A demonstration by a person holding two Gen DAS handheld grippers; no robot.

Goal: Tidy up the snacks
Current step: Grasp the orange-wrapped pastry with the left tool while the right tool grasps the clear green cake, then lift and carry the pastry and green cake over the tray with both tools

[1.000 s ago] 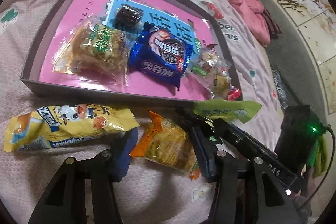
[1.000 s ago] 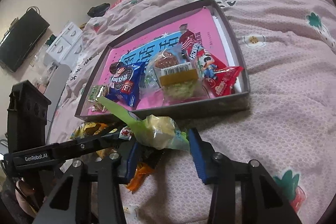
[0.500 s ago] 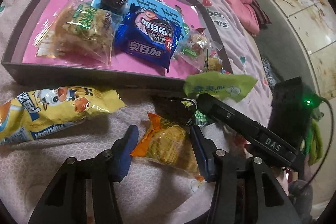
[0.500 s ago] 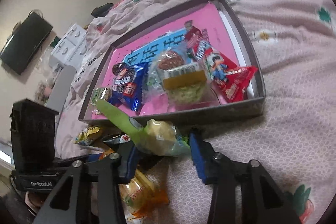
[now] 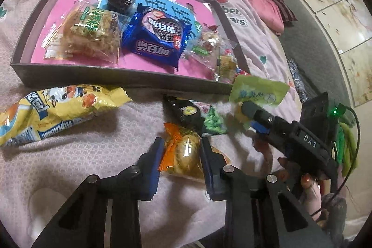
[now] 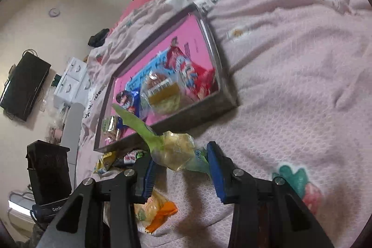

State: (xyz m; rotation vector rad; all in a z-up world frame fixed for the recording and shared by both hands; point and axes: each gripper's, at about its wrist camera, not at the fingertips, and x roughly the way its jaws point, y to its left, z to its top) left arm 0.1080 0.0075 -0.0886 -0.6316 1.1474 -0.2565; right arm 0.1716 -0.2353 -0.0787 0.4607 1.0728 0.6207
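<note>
A shallow grey box with a pink floor (image 5: 148, 83) lies on the bed and holds several snacks, among them a blue cookie pack (image 5: 158, 38). My left gripper (image 5: 181, 150) is shut on an orange-ended clear snack pack (image 5: 186, 152) on the bedspread, in front of the box. My right gripper (image 6: 181, 159) is shut on a green-wrapped snack (image 6: 174, 150), held above the bed near the box's near edge; it also shows in the left wrist view (image 5: 258, 92). The box (image 6: 209, 104) shows in the right wrist view too.
A yellow snack bag (image 5: 58, 110) lies left of the left gripper. A dark small pack (image 5: 183, 110) and a green wrapper (image 5: 214, 122) lie just ahead of it. Pink bedspread (image 6: 290, 85) stretches right of the box.
My left gripper has closed onto the orange-ended pack. My right gripper has tilted and lifted with the green snack still in it.
</note>
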